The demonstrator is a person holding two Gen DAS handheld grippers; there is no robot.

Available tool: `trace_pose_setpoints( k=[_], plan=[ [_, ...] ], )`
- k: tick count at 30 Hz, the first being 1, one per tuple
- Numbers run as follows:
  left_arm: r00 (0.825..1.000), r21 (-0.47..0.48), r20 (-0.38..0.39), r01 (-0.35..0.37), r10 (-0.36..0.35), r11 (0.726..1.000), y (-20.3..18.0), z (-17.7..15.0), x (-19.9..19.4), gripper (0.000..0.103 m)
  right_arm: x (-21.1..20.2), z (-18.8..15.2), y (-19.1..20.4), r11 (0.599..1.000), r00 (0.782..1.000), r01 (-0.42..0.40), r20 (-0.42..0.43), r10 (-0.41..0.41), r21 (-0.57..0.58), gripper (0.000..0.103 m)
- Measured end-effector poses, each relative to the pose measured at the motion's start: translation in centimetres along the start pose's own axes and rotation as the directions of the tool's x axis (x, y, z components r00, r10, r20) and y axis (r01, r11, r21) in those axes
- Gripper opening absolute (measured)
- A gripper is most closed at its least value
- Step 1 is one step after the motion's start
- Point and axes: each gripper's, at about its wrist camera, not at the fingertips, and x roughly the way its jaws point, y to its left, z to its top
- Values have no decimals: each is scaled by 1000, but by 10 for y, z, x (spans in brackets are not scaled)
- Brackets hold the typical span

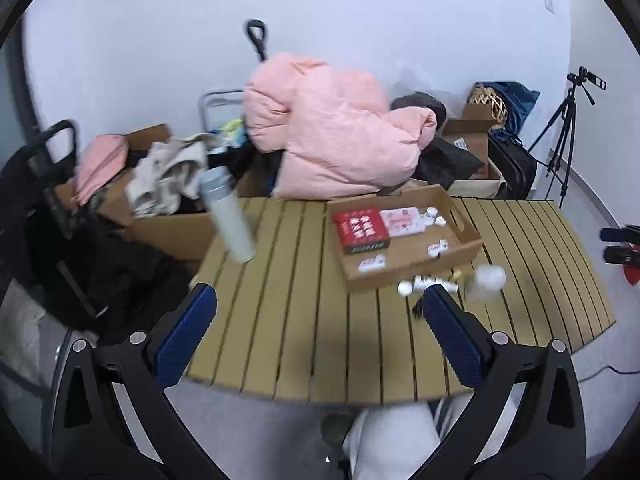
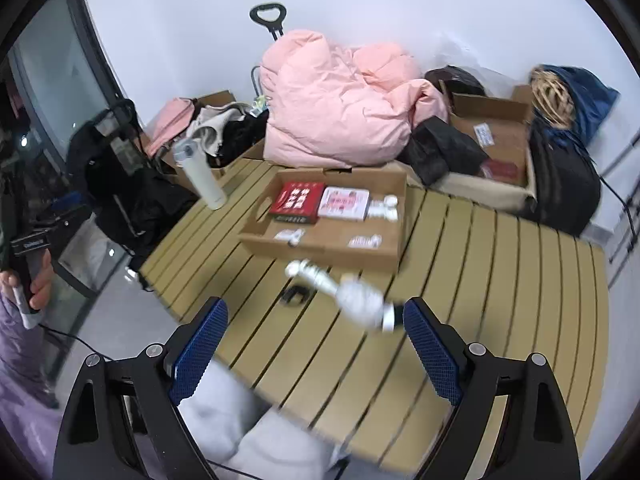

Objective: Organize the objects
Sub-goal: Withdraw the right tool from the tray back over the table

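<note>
Two grippers: left gripper (image 1: 320, 304) and right gripper (image 2: 316, 320) both spread wide, holding nothing.
Left: white flask (image 2: 200, 176) stands at the table (image 2: 520, 280) edge.
Middle: cardboard tray (image 2: 320, 250) holds a red box (image 2: 296, 202), pink box (image 2: 344, 202), small white caps.
Right: loose white bottles (image 2: 356, 294) lie on the slats just outside the tray.
Advice: probably straddle one bottle squarely across its body before closing.

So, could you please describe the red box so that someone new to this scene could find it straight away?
Start at the slatted wooden table, then find the shallow cardboard tray standing on it. The red box lies flat inside the tray, beside a pale pink box of similar shape. Only it is deep red with white characters; the tray's other items are small and white.
</note>
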Motion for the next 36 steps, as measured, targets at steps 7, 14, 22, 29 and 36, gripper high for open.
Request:
trace_pose_setpoints(
  k=[7,14,22,29,36],
  plan=[
    [985,-54,138,-96,103,994,23,-78,-95,103,-76,-83,47,995,991,84,109,-78,-55,92],
    [927,-66,253,-269,277,961,12,-171,-98,103,-56,-177,83,985,968,147,217,-124,-93,93],
    [955,-8,202,-222,219,975,-3,-189,-65,103,-26,-215,90,986,950,163,277,-147,-33,103],
    [988,-6,132,-78,78,997,-9,-190,-29,103,1,-218,91,990,977,114,190,-97,-83,103],
    [992,69,-8,126,-126,990,-53,-170,72,101,44,-206,52,985,978,171,127,-166,-28,103]
  ],
)
